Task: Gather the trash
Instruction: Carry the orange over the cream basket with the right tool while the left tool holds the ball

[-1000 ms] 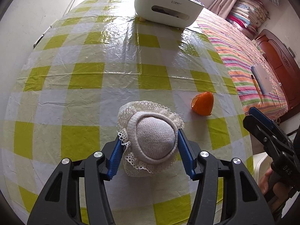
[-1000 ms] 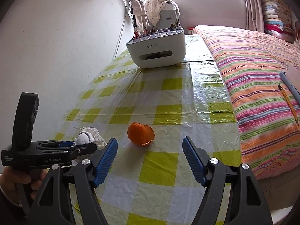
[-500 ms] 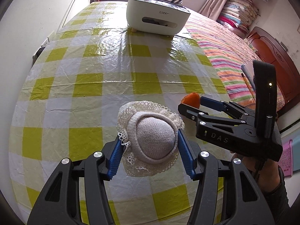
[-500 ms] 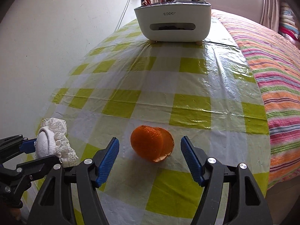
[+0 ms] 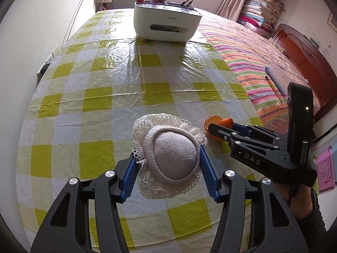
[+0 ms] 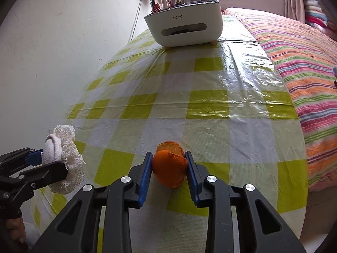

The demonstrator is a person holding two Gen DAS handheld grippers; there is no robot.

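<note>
Right now the orange peel (image 6: 170, 169) sits low and centre in the right wrist view, a curled cup of rind resting on the checked tablecloth (image 6: 202, 109) near the table's front edge. The right gripper (image 6: 169, 164) straddles it, its blue pads (image 6: 145, 177) touching the rind on either side, and the jaws are closing on it, narrow already. Coming in from behind and above probably suits a light, hollow piece: the pads pinch across its width, so it cannot skate off the slick plastic cover.

At the lower left of that view the left gripper (image 6: 45, 162) shows side-on, carrying the lace-trimmed knitted piece (image 6: 63, 158) clear of the cloth. In the left wrist view the same piece (image 5: 170, 158) fills the lower middle, with the left gripper (image 5: 168, 170) clamped across its rounded crown at a middling width, the frill spilling over the pads. Held off to the side, it likely leaves the other hand room to work.

Beyond them, in the upper middle of both views, the white organiser box (image 6: 185, 27) stands at the table's far end, well apart. A striped bedspread (image 6: 305, 63) runs down the right side.
</note>
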